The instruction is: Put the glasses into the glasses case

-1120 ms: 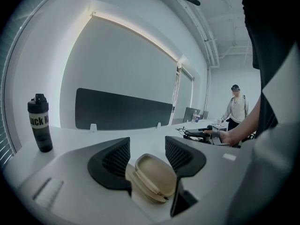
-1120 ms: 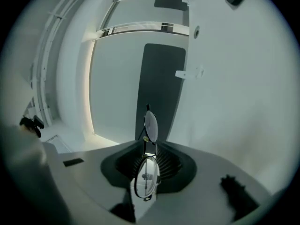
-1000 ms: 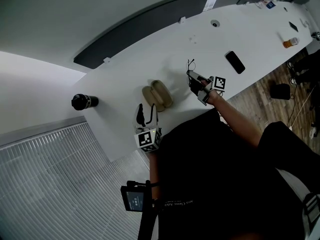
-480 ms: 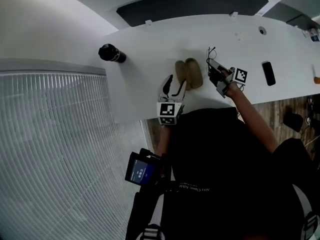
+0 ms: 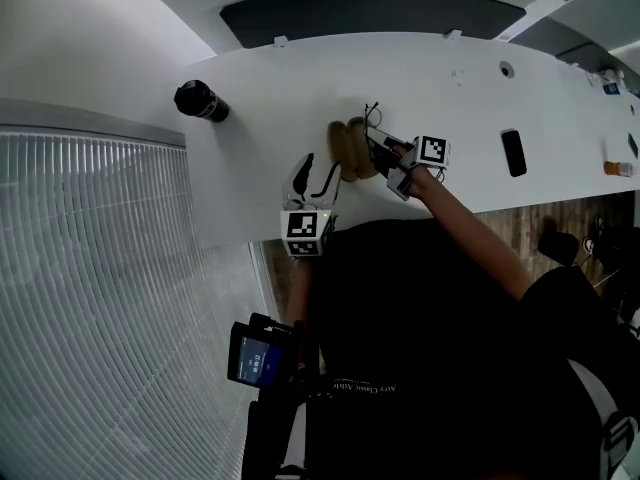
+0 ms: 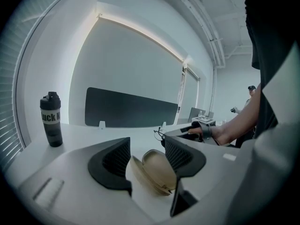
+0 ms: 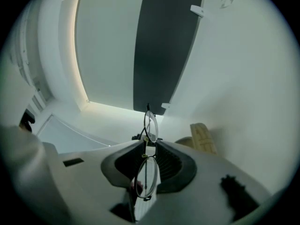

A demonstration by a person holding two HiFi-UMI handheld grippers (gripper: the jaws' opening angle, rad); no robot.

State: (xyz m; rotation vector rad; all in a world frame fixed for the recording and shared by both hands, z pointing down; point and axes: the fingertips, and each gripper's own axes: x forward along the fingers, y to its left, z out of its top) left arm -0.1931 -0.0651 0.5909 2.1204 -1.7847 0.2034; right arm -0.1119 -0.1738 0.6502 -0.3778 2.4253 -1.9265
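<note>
A tan glasses case (image 5: 350,146) lies open on the white table (image 5: 270,78). It also shows in the left gripper view (image 6: 157,170) and at the right of the right gripper view (image 7: 202,137). Thin wire-framed glasses (image 7: 146,125) stand on edge between the right gripper's (image 7: 146,161) jaws, which are shut on them. In the head view that right gripper (image 5: 383,151) is just right of the case, with the glasses (image 5: 373,128) at its tip. My left gripper (image 5: 312,176) is at the case's near left. Its jaws (image 6: 147,161) stand open, with the case lying just ahead between them, untouched.
A black bottle (image 5: 200,100) (image 6: 51,120) stands at the table's left end. A dark phone (image 5: 513,153) lies to the right, an orange item (image 5: 612,168) farther right. A dark panel (image 5: 370,13) lines the far edge. The person's body covers the near edge.
The right gripper has carried the glasses leftward, from a gap away to right beside the case. The left gripper has stayed close to the case. The head view has swung.
</note>
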